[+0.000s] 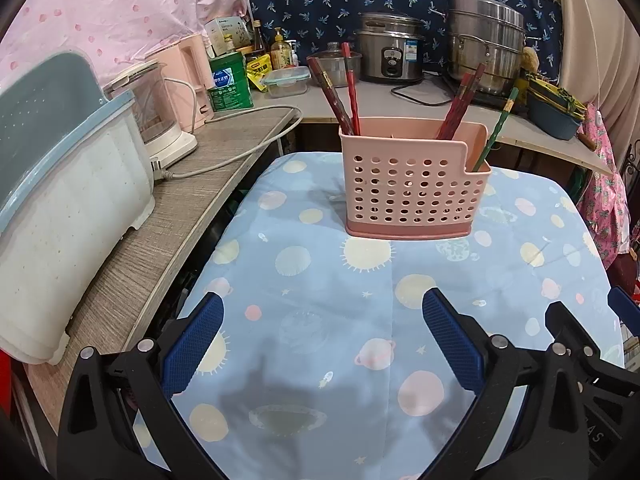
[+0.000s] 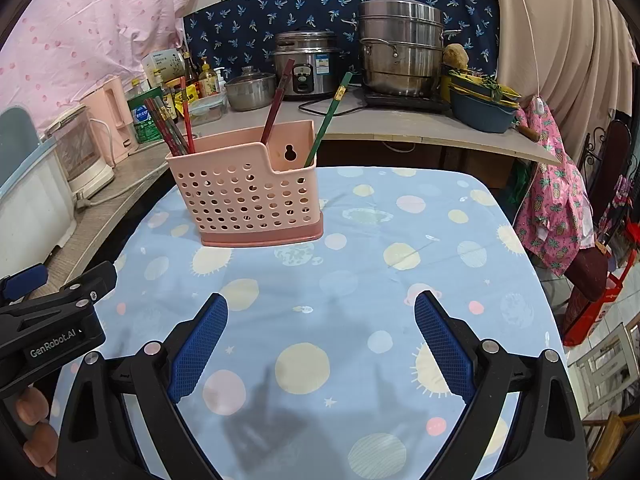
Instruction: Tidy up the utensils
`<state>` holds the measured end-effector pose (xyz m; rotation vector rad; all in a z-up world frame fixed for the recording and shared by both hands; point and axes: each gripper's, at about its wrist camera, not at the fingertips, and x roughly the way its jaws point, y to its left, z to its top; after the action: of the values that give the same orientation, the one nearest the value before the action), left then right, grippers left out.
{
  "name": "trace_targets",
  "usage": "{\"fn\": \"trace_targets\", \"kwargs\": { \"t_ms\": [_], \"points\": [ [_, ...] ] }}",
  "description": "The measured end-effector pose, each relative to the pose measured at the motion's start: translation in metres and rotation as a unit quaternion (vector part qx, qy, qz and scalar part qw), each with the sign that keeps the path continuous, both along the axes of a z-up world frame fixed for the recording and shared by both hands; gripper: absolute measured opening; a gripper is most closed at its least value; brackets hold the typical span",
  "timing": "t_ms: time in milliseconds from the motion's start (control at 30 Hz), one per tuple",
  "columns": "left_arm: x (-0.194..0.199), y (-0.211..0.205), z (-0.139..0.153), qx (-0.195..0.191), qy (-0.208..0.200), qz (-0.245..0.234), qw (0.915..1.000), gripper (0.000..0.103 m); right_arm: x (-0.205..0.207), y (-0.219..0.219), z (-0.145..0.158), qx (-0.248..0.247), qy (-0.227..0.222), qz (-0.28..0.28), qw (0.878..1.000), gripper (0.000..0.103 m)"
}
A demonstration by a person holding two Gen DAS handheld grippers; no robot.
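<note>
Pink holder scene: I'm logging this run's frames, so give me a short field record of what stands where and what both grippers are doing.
holder: pink perforated utensil holder, upright on the table
table: blue planet-print cloth; no loose utensils visible on it
left section: red chopsticks leaning left
middle section: red chopsticks leaning right
right, lower section: one green chopstick
left gripper: open, empty, short of the holder
right gripper: open, empty, short of the holder
behind: rice cooker, steel steamer pot
</note>
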<state>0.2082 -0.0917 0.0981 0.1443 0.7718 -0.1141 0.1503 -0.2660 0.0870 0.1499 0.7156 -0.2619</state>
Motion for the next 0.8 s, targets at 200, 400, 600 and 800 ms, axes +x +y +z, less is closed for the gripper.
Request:
{"fn": "trace_targets", "kwargs": {
  "t_ms": [200,400,600,800],
  "points": [
    [-0.0008,-0.0021,-0.0001,0.0,0.0,-0.001,1.0,0.095,-0.0003,-0.0006,0.0007,0.001,-0.001,-0.001,1.0,0.091],
    [-0.0009,-0.0022,-0.0001,0.0,0.0,-0.001,1.0,0.095,-0.0006,-0.0013,0.0009,0.001,0.0,-0.001,1.0,0.091],
    [-0.0013,-0.003,0.0004,0.0,-0.001,-0.001,1.0,0.095,-0.0007,-0.0016,0.001,0.001,-0.001,-0.001,1.0,0.091],
    [-0.0016,-0.0035,0.0011,0.0,-0.002,-0.001,1.0,0.095,-0.0012,-0.0013,0.0016,0.001,-0.001,-0.001,1.0,0.091]
  ]
}}
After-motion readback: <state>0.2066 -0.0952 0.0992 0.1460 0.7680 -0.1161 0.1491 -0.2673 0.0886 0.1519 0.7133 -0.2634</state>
